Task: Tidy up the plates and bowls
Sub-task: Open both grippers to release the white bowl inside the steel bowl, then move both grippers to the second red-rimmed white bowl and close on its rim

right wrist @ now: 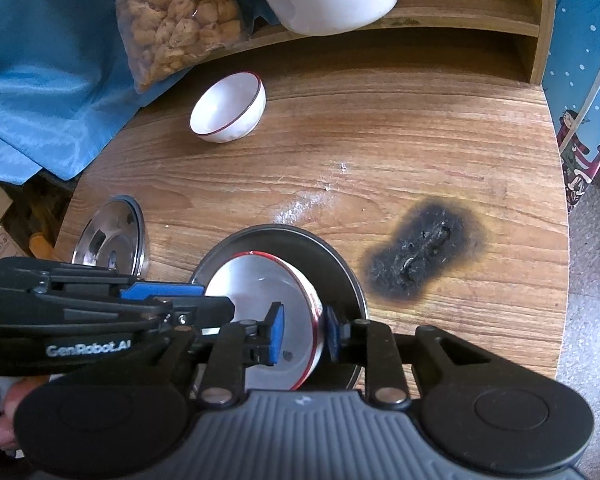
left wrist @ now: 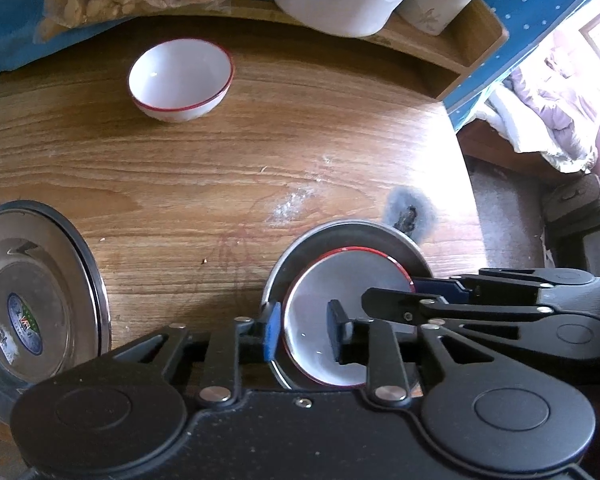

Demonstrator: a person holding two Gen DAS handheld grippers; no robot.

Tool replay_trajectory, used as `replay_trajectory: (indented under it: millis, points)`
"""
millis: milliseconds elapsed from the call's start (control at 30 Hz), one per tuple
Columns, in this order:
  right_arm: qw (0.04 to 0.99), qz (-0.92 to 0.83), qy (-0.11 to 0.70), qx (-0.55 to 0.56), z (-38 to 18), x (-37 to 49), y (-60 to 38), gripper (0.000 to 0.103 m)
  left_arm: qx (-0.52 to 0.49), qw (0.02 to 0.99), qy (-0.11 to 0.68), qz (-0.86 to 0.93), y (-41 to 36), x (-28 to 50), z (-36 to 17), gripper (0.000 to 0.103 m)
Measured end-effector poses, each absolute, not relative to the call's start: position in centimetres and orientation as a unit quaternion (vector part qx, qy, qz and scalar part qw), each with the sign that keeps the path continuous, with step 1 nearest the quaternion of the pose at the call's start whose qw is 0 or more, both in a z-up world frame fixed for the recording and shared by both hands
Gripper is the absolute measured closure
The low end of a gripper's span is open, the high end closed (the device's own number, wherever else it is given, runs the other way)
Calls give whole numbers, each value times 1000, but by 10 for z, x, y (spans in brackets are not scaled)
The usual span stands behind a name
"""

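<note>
A white red-rimmed bowl [right wrist: 260,320] sits in the dark round metal pan [right wrist: 340,264]. The left gripper [left wrist: 304,330] and right gripper [right wrist: 304,334] each straddle the bowl's rim, pads apart, gripping nothing.

Two white bowls with red rims: one [left wrist: 332,320] between the claws, sitting in a steel plate [left wrist: 364,236], the other [left wrist: 181,79] well beyond them. Two steel plates: the second [left wrist: 40,304] off to their left.

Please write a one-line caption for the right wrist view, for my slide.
Both grippers, right and left, straddle the rim of a red-rimmed bowl sitting in a metal plate.
</note>
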State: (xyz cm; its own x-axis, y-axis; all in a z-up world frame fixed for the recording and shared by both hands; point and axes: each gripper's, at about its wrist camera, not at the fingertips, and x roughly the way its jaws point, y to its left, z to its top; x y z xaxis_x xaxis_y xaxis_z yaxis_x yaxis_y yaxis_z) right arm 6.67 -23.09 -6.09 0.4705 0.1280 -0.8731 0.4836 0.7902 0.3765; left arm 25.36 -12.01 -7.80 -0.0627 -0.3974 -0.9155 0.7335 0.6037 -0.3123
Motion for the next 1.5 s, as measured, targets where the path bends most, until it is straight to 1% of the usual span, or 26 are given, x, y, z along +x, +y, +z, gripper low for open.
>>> replay_trajectory:
  millis: [67,100,267,333,367,400,467,500,533,567,600,667,700,733,767,833,867,933,1267,1500]
  points:
    - [803,-115,500,303,-58,65,-231,71,137,674,589,-425,-119,254,-74,68]
    - [804,-119,499,301,-57,65,-231,70,132,675,586,-428,-118,255,-71,66]
    - [811,-126,484,302,-49,60,-232,70,103,688,580,-424,-113,266,-62,59]
    - [816,-128,477,300,-44,59,-232,70,92,697,575,-419,-110,272,-57,51]
    - [819,-131,472,297,-42,58,-231,70,89,703,571,-415,-109,274,-55,41]
    - [822,-133,469,295,-40,58,-231,68,87,710,566,-410,-108,277,-53,35]
    - [824,-135,465,296,-37,58,-231,59,83,724,556,-400,-106,281,-49,29]
    - [825,-134,462,298,-36,58,-230,56,80,728,551,-399,-105,283,-48,24]
    - [827,-134,458,297,-35,58,-229,50,77,733,547,-398,-103,285,-46,20]
    - [829,-136,456,293,-34,59,-228,42,73,738,542,-396,-102,287,-45,14]
    - [832,-139,455,287,-32,59,-227,39,71,743,537,-393,-101,290,-43,8]
    - [835,-138,449,285,-29,61,-226,33,68,750,531,-387,-100,294,-43,1]
    - [836,-137,446,287,-29,61,-226,31,65,754,531,-383,-99,297,-43,1]
    - [837,-137,445,288,-29,62,-226,25,64,755,532,-378,-98,301,-43,1]
    - [837,-138,443,288,-29,64,-226,18,66,756,534,-372,-98,304,-45,1]
    - [838,-139,439,291,-29,65,-225,9,67,761,534,-364,-96,312,-47,1]
    - [839,-139,438,293,-29,66,-225,5,67,763,532,-360,-95,316,-48,1]
    - [839,-144,435,293,-29,68,-226,1,66,769,529,-352,-93,324,-50,1]
    - [833,-185,435,288,-32,94,-237,0,82,786,521,-324,-88,370,-59,1]
    - [811,-188,446,328,-36,125,-254,0,96,785,516,-330,-97,404,-71,1]
